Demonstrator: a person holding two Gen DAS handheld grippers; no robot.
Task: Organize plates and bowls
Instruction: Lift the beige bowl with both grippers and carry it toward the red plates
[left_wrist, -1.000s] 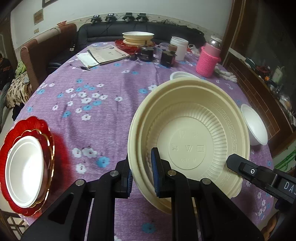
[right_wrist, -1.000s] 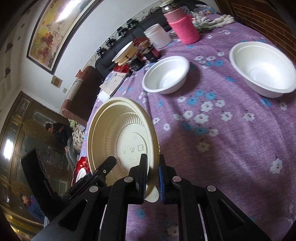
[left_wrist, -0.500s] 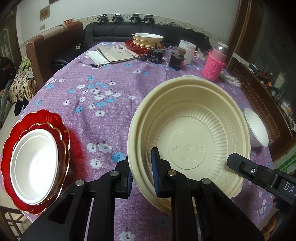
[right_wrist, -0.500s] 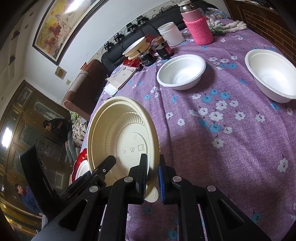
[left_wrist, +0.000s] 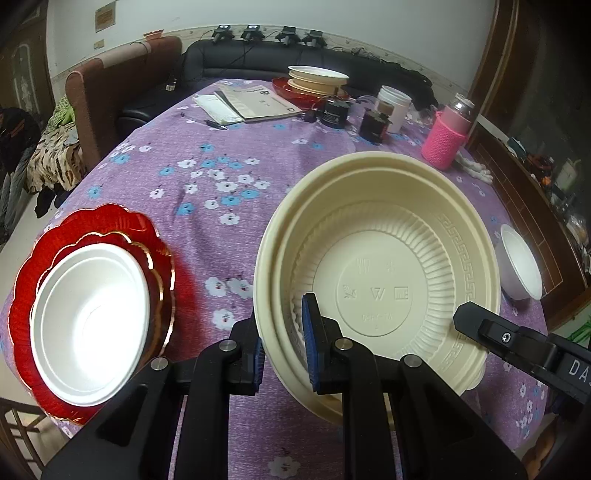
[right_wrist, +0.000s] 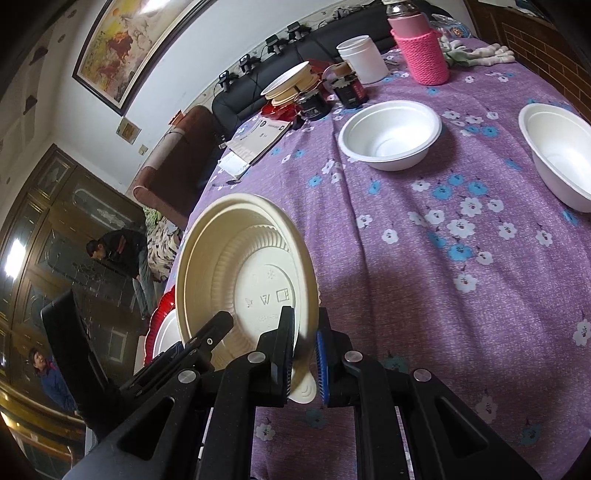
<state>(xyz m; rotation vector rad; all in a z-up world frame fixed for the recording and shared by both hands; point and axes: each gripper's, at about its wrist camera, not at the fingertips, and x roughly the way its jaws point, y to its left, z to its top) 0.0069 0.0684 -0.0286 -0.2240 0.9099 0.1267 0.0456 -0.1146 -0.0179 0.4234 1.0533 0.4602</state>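
Both grippers hold the same cream plastic bowl (left_wrist: 380, 280), tilted on edge above the purple flowered table. My left gripper (left_wrist: 282, 349) is shut on its near left rim. My right gripper (right_wrist: 304, 350) is shut on the opposite rim, and the bowl also shows in the right wrist view (right_wrist: 243, 273). A red scalloped plate (left_wrist: 110, 229) with a white bowl (left_wrist: 88, 325) in it lies at the table's near left edge. Two white bowls (right_wrist: 391, 134) (right_wrist: 561, 155) sit on the table to the right.
At the far end stand a stack of cream bowls on a red plate (left_wrist: 317, 79), booklets (left_wrist: 255, 103), dark jars (left_wrist: 336, 112), a white cup (left_wrist: 393, 107) and a pink-sleeved bottle (left_wrist: 448, 138). A sofa and armchair border the table (left_wrist: 229, 177).
Both grippers have lifted and pulled back with the cream bowl; the red plate and far end of the table show more fully now. Both grips are unchanged.
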